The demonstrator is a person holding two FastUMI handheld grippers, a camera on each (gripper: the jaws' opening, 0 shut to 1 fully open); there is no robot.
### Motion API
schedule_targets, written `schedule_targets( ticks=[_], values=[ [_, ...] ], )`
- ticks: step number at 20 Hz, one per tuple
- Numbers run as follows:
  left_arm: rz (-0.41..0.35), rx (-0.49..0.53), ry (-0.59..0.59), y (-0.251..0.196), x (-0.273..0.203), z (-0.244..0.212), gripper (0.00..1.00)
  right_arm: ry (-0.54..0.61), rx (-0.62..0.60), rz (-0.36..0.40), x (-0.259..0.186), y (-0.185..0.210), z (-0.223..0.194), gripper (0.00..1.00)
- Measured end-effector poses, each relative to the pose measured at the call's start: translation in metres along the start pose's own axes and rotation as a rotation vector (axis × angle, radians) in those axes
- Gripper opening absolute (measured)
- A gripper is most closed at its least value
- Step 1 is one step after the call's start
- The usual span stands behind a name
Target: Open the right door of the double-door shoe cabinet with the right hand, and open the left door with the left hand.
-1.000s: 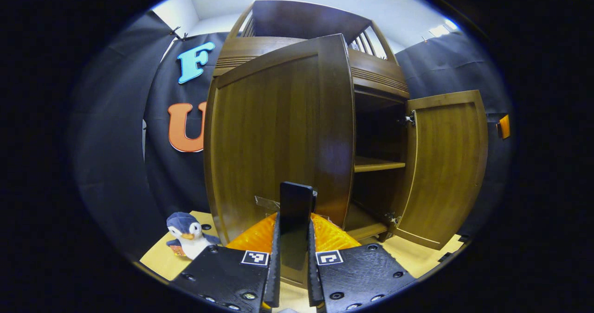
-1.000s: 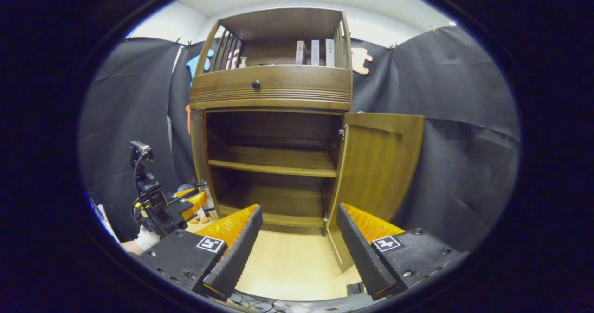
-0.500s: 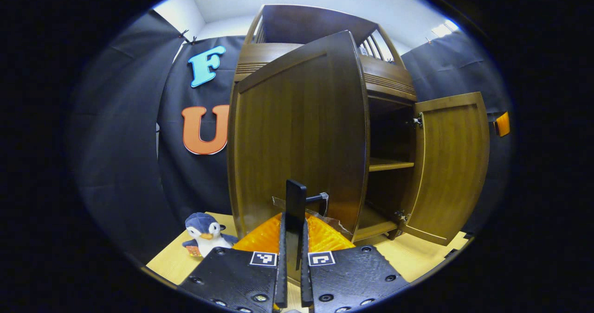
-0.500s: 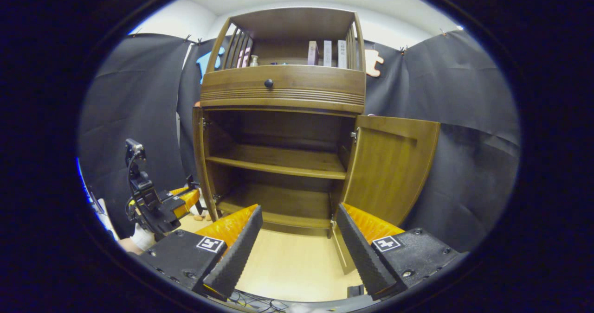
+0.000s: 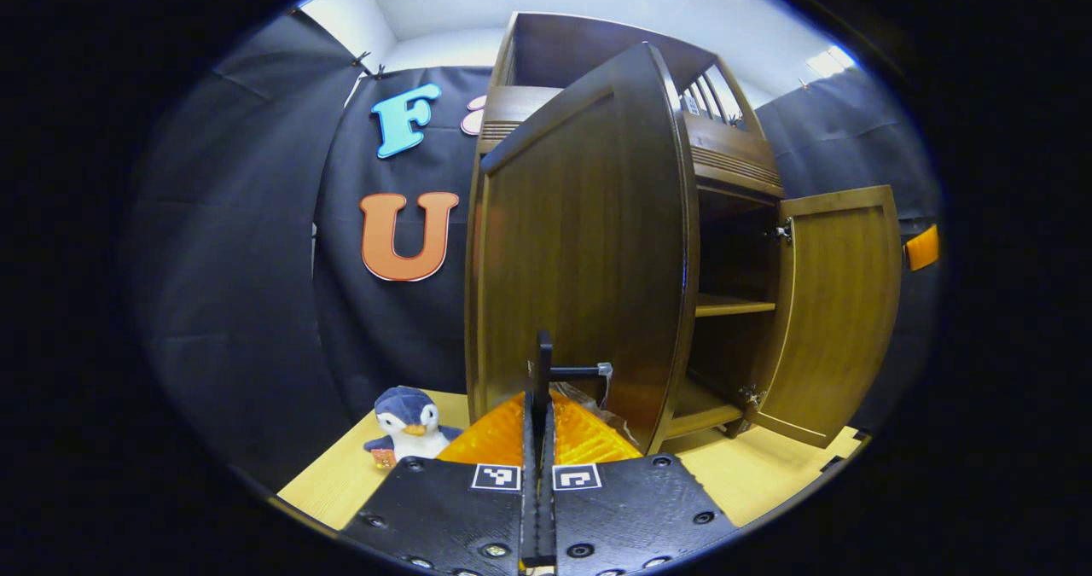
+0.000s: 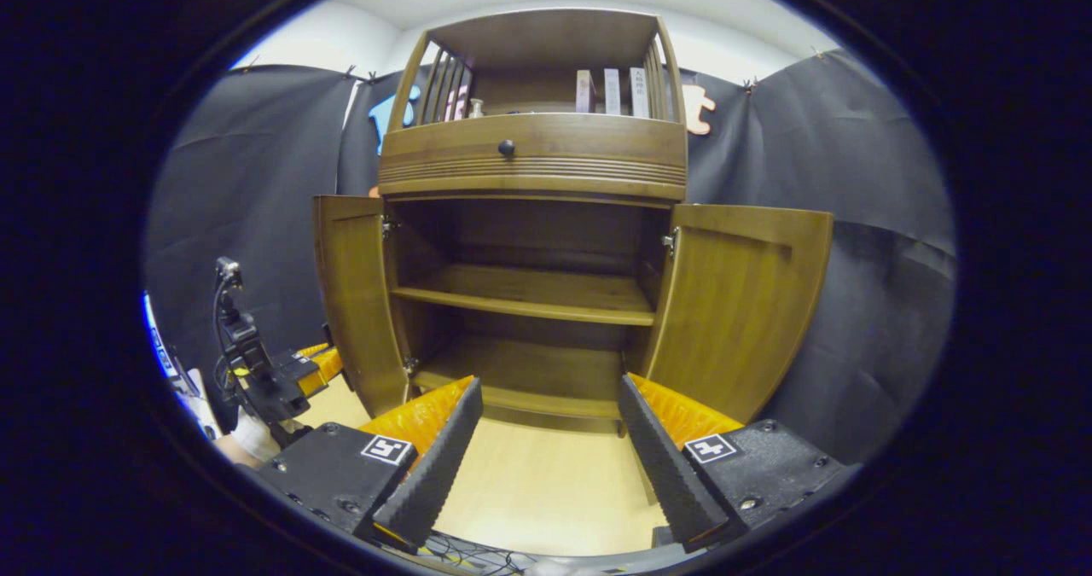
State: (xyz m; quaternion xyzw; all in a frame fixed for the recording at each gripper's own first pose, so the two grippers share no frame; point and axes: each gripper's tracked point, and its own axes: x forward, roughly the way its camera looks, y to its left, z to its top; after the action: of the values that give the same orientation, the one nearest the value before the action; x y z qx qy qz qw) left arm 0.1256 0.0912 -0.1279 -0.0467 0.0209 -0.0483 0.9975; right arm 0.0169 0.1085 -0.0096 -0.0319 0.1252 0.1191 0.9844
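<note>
The brown shoe cabinet (image 6: pixel 533 154) stands with both doors swung out. In the right gripper view the left door (image 6: pixel 354 303) and the right door (image 6: pixel 742 303) flank the bare shelves (image 6: pixel 529 294). My right gripper (image 6: pixel 550 384) is open in front of the cabinet's bottom and holds nothing. In the left gripper view the left door (image 5: pixel 589 243) fills the middle. My left gripper (image 5: pixel 540 401) is shut on that door's black handle (image 5: pixel 573 371). The right door (image 5: pixel 840 311) stands open farther back. The left gripper (image 6: pixel 299 367) and the hand holding it sit low beside the left door.
A plush penguin (image 5: pixel 408 422) sits on the light wooden floor (image 5: pixel 768 482) left of the cabinet. A drawer with a dark knob (image 6: pixel 507 147) runs above the doors, and books (image 6: pixel 610 91) stand on the top shelf. Black cloth walls close in on both sides.
The left door has swung farther open with my left gripper on its handle. The right door also stands wider. My right gripper stays open in front of the cabinet.
</note>
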Motion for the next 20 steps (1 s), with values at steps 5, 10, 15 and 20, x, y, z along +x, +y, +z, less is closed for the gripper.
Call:
schedule_targets(
  ticks=[5, 10, 15, 20],
  values=[
    [0.018, 0.02, -0.003, 0.029, -0.011, 0.0, 0.0, 0.015, 0.014, 0.032, 0.006, 0.008, -0.006, 1.0],
    [0.042, 0.017, 0.002, 0.049, -0.018, 0.0, 0.0, 0.028, 0.024, 0.054, 0.018, 0.011, -0.01, 1.0],
    [0.073, 0.01, 0.004, 0.075, -0.023, 0.001, 0.0, 0.034, 0.025, 0.074, 0.022, 0.019, -0.012, 1.0],
    [0.039, 0.025, 0.007, 0.084, -0.023, 0.0, 0.0, 0.043, 0.028, 0.09, 0.028, 0.026, -0.014, 1.0]
  ],
)
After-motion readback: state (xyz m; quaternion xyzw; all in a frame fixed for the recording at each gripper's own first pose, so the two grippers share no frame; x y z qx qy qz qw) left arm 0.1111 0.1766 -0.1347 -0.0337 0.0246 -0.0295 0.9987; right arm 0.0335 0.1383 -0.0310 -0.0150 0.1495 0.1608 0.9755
